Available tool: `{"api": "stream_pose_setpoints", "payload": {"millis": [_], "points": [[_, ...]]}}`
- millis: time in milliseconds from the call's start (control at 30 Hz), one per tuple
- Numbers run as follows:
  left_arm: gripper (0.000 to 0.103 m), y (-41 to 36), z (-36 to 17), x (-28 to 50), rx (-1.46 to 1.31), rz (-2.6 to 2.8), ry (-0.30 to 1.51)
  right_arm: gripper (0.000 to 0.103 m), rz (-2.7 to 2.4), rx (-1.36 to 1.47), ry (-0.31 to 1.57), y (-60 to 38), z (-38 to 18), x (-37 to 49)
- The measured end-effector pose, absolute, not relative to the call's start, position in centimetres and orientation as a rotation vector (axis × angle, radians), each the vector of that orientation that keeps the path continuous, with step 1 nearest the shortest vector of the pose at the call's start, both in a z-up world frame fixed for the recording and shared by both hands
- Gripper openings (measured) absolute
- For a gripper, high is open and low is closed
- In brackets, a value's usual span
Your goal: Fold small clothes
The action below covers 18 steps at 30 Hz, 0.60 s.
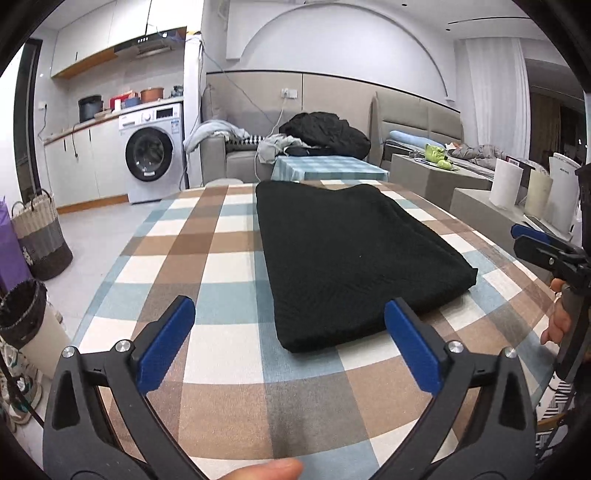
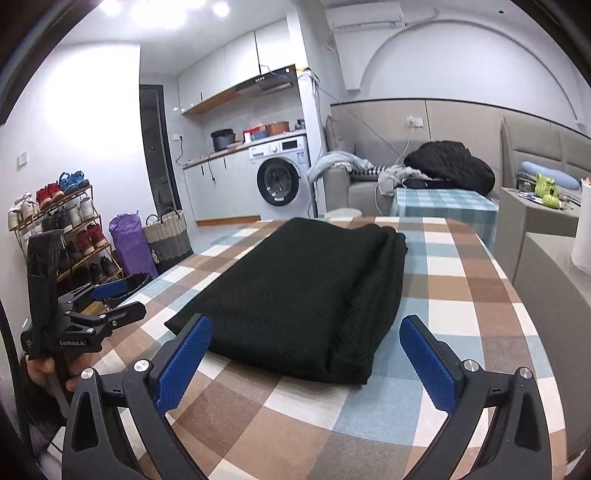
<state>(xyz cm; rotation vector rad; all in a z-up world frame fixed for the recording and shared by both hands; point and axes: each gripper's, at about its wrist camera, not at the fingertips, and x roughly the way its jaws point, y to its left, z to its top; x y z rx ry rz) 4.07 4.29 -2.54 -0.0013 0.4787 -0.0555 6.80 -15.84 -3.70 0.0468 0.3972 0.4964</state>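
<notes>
Checked table (image 1: 229, 258): a folded black cloth (image 1: 351, 258) lies along its middle. Your left gripper (image 1: 290, 325) and right gripper (image 2: 306, 343) hover at its near end, jaws spread, empty.

You get even, cool indoor light in both views, bright enough to read the checked table (image 1: 229, 236) clearly. In the right wrist view, ceiling lights (image 2: 162, 9) blow out to white glare at the top left and wash the wall beneath them. The black garment (image 2: 306, 291) swallows detail, its folds showing only faintly. Shadows under it are soft and narrow. Heavy fisheye bending curves your table edges and walls, and a dark vignette rings every corner. The thumb tip (image 1: 273, 470) at the left view's bottom edge looks soft.
</notes>
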Motion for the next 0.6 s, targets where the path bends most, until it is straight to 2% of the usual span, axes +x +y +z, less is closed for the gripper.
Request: {"api": "stream_pose_setpoints", "payload": {"millis": [600], "points": [[0.102,3.9,-3.3,4.3,0.000,-0.080,0.478,0.103,0.504,0.059,0.425,-15.5,-5.3,7.0]]}}
